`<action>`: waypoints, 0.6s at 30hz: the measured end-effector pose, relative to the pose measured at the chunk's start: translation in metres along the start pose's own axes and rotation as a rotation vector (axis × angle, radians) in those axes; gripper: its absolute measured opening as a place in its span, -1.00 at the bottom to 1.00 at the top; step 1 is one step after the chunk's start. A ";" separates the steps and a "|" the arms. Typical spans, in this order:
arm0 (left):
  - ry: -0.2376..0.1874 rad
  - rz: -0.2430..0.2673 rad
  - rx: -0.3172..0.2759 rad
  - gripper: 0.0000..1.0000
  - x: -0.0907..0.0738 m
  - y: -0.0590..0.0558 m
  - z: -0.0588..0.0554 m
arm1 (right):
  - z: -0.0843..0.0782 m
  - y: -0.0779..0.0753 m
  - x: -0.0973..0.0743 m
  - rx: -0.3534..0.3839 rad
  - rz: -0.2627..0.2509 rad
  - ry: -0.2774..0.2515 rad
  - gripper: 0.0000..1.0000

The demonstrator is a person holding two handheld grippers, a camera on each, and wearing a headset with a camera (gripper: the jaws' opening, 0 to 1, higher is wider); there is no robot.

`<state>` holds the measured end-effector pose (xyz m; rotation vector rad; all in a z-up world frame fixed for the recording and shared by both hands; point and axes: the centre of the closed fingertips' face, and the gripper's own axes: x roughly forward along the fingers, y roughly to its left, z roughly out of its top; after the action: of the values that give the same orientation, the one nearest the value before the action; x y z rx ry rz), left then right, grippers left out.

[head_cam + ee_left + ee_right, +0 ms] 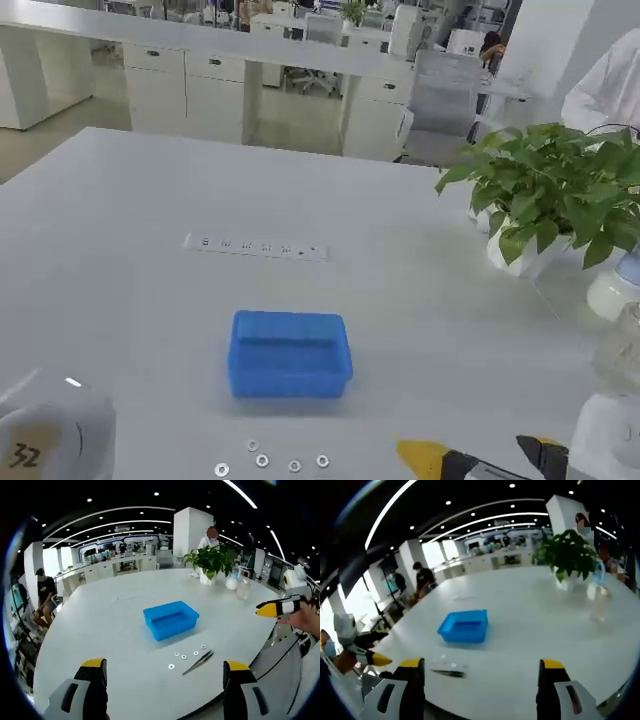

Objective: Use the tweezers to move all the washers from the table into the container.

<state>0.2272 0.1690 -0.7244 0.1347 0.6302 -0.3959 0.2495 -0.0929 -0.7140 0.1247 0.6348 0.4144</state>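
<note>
Blue plastic container (290,355) stands near the middle of the white table (120,250), open side up. In the left gripper view no washer can be made out inside it.

Washers (262,460): five are counted in the head view. They lie loose on the table in a small cluster on the person's side of the container, apart from it.

Tweezers (198,661): they lie flat on the table just beside the cluster. Neither tool touches them.

Left tool (164,664): jaws wide apart with nothing between them, held off the near edge of the table and well back from the tweezers.

Right tool (481,663): jaws also wide apart and empty, facing the container from the near edge, short of the work.

Progress, as judged from how things lie: the task stands at its very start. No washer appears to have been transferred, and all five are left to move. The tweezers are not yet picked up, so taking hold of them is judged the step in hand. The washers then follow into the container.

Handling note: the tweezers are slim and lie flat, so the broad jaws will probably find them awkward to lift. The washers are thin and likely to slip.

A potted plant (555,195) and a power strip (255,246) sit well apart from the work.
</note>
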 end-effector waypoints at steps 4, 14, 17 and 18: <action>-0.004 -0.003 -0.013 0.98 0.000 0.001 0.000 | -0.001 -0.001 0.001 -0.004 -0.001 0.004 0.85; -0.007 -0.004 -0.018 0.98 -0.002 0.000 0.002 | -0.002 -0.001 0.000 -0.003 -0.003 0.007 0.85; -0.008 -0.008 -0.018 0.98 -0.001 0.000 0.002 | -0.004 -0.001 0.000 -0.003 -0.003 0.013 0.85; -0.007 -0.008 -0.018 0.98 -0.001 0.000 0.002 | -0.004 -0.002 0.000 -0.003 -0.003 0.013 0.85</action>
<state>0.2269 0.1687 -0.7222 0.1136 0.6274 -0.3986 0.2478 -0.0943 -0.7173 0.1179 0.6465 0.4133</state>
